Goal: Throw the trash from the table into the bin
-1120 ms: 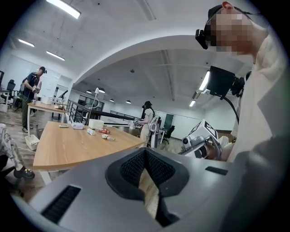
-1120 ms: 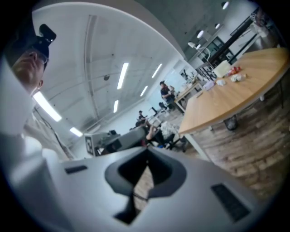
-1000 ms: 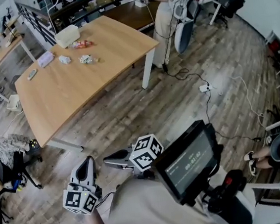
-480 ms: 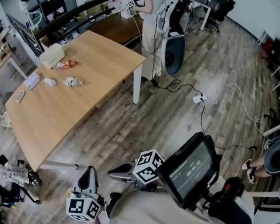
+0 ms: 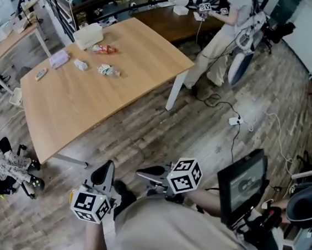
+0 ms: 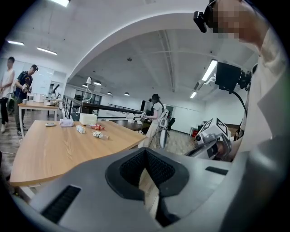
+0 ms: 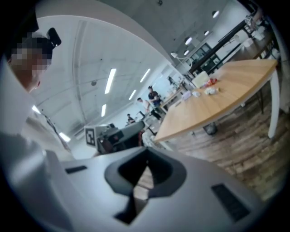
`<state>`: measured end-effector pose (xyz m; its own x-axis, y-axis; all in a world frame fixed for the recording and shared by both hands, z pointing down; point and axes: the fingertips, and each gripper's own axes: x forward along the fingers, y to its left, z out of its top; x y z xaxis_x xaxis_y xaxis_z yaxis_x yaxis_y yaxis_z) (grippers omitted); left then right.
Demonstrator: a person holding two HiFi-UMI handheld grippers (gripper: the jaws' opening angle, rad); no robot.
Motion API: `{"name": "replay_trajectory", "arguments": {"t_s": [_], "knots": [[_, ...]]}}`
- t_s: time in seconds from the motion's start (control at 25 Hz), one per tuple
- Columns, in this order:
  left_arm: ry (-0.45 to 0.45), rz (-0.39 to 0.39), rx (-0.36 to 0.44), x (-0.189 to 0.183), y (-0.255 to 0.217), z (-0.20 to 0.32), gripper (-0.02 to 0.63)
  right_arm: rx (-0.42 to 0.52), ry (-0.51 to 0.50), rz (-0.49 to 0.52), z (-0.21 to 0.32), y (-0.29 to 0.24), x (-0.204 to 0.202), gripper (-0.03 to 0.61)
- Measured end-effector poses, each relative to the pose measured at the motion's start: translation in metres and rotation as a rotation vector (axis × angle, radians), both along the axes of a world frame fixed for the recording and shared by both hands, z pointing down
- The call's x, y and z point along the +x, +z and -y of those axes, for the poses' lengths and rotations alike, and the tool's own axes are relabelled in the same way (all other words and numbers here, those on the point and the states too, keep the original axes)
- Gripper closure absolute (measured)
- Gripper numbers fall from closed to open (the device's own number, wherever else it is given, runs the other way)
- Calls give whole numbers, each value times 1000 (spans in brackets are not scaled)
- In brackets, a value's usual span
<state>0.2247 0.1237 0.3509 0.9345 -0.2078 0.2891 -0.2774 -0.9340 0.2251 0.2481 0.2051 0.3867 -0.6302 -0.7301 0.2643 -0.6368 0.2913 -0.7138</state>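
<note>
**Inspector:** State of the tools?

**Observer:** Left tool (image 5: 105,167): jaws closed together, nothing between them. Right tool (image 5: 141,174): likewise closed and empty. Both are held low, close before the wearer's torso, over the floor (image 5: 162,126).

**Inspector:** Location of the trash?

**Observer:** On the far part of the counter (image 5: 76,108). A crumpled wrapper (image 5: 107,70), a red wrapper (image 5: 103,49) and a white scrap (image 5: 80,64) lie near one another. A box (image 5: 88,36) stands just behind them at the far edge, and a pouch (image 5: 59,59) lies to their left.

**Inspector:** Relation to the tools?

**Observer:** Well apart. The bare near stretch of counter and a strip of floor lie between them. Neither tool touches the counter. In the left gripper view the trash shows small, beyond the closed jaws and left of them.

**Inspector:** Other findings?

**Observer:** A second person (image 5: 225,23) stands past the counter's far right corner.
</note>
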Motion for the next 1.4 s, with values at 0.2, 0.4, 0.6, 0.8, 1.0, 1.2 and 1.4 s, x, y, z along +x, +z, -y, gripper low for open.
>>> {"name": "replay_trajectory", "arguments": {"t_s": [0.2,0.4,0.6,0.8,1.0,1.2,1.4], "knots": [[-9,-20,16,-17,-7,49,594,14,6,-58,39,-9,-12,574],[-85,-64,-17,-52,-9,98,594,-3,-65,-127,84,-10,-43,574],[-129,-87,-31,-95,-7,139,594,-9,-120,-164,130,-10,-80,574],[-186,-102,-63,-134,4,169,594,-16,-192,-241,160,-5,-115,574],[-211,-136,-83,-155,9,186,594,-31,-242,-277,179,0,-136,574],[-219,-133,-117,-158,20,190,594,-49,-294,-294,185,6,-145,574],[-209,-110,-111,-144,18,198,594,-51,-286,-251,198,8,-134,574]]}}
